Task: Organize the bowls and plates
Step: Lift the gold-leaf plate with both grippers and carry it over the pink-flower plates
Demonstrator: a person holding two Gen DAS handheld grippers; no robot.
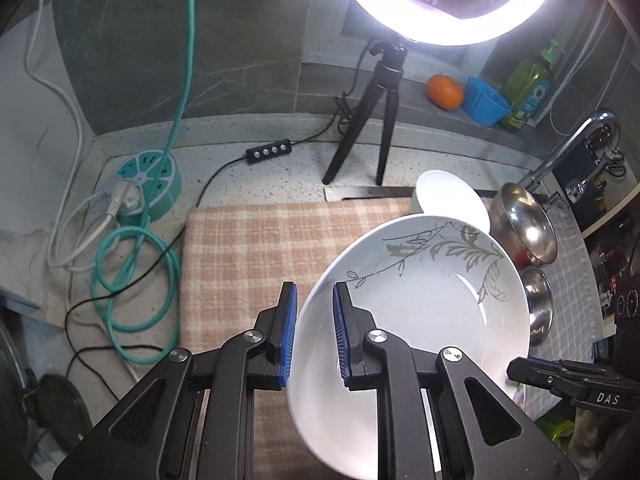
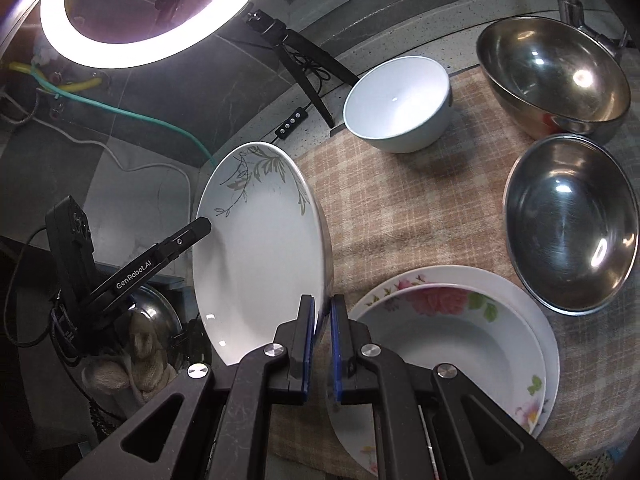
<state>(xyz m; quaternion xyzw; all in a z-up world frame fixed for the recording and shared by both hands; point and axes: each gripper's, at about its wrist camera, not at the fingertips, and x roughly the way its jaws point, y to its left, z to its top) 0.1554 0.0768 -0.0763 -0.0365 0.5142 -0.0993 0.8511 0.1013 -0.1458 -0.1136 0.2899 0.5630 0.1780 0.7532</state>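
Observation:
A white plate with a grey leaf pattern (image 1: 420, 312) hangs tilted above the checked cloth (image 1: 248, 264), held at two opposite edges. My left gripper (image 1: 315, 294) is shut on its left rim, and my right gripper (image 2: 322, 306) is shut on its right rim. In the right wrist view the plate (image 2: 260, 248) stands nearly on edge, with the left gripper (image 2: 202, 225) at its far side. On the cloth (image 2: 400, 208) lie two stacked flowered plates (image 2: 452, 344), a white bowl (image 2: 396, 108) and two steel bowls (image 2: 552, 76) (image 2: 572, 220).
A ring light (image 1: 444, 20) on a black tripod (image 1: 360, 128) stands behind the cloth. A round teal power strip (image 1: 148, 184) with coiled cables lies at the left. An orange (image 1: 444, 92), a blue cup (image 1: 484, 100), a green bottle (image 1: 528, 88) and a faucet (image 1: 572, 140) are at the back right.

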